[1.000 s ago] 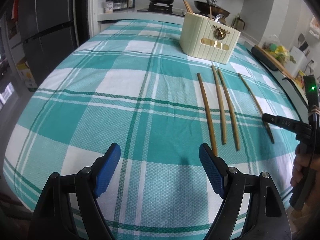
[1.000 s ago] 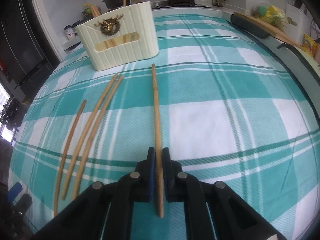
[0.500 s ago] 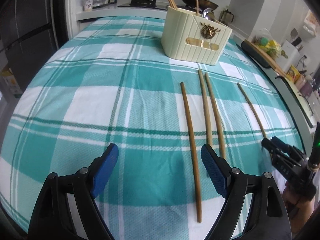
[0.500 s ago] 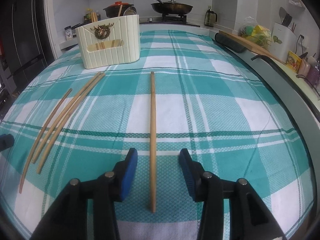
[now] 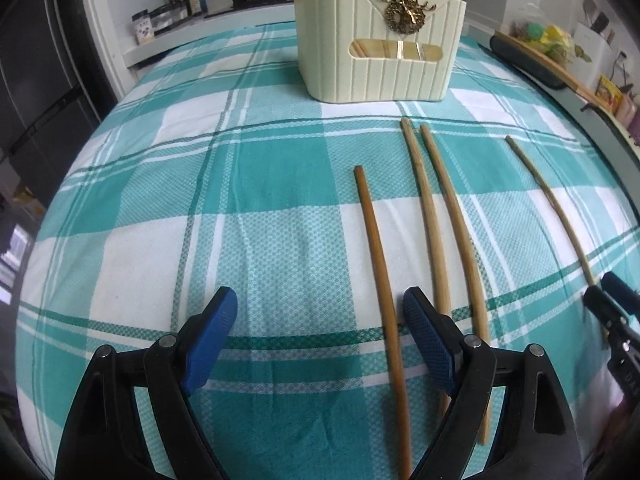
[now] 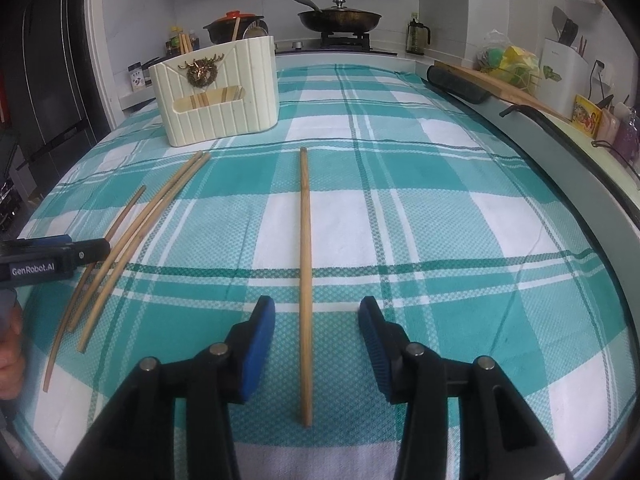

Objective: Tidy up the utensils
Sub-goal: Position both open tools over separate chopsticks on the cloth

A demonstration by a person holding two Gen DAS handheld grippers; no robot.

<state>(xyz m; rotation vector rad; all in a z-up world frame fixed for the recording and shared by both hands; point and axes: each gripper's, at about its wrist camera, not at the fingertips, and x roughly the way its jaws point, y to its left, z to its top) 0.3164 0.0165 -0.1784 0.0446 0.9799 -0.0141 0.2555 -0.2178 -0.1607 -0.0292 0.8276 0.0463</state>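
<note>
Several bamboo chopsticks lie on the teal plaid tablecloth [image 5: 280, 184]. In the left wrist view the leftmost chopstick [image 5: 378, 264] runs between my fingers, close to the right one; a pair [image 5: 440, 224] lies to its right and a single one [image 5: 552, 204] further right. My left gripper [image 5: 320, 336] is open and empty. My right gripper [image 6: 316, 332] is open, its jaws on either side of the single chopstick [image 6: 305, 264], which rests on the cloth. The cream utensil holder [image 5: 380, 40] stands at the far end, also in the right wrist view [image 6: 216, 92], with chopsticks and a spoon in it.
A stove with a red-lidded pot [image 6: 234, 24] and a frying pan [image 6: 338, 16] is behind the table. A black roll and wooden board [image 6: 480, 84] lie along the right counter. A dark fridge [image 5: 36, 80] stands on the left.
My right gripper has opened and let go of the single chopstick, which now lies on the cloth. My left gripper has moved forward and right towards the leftmost chopstick.
</note>
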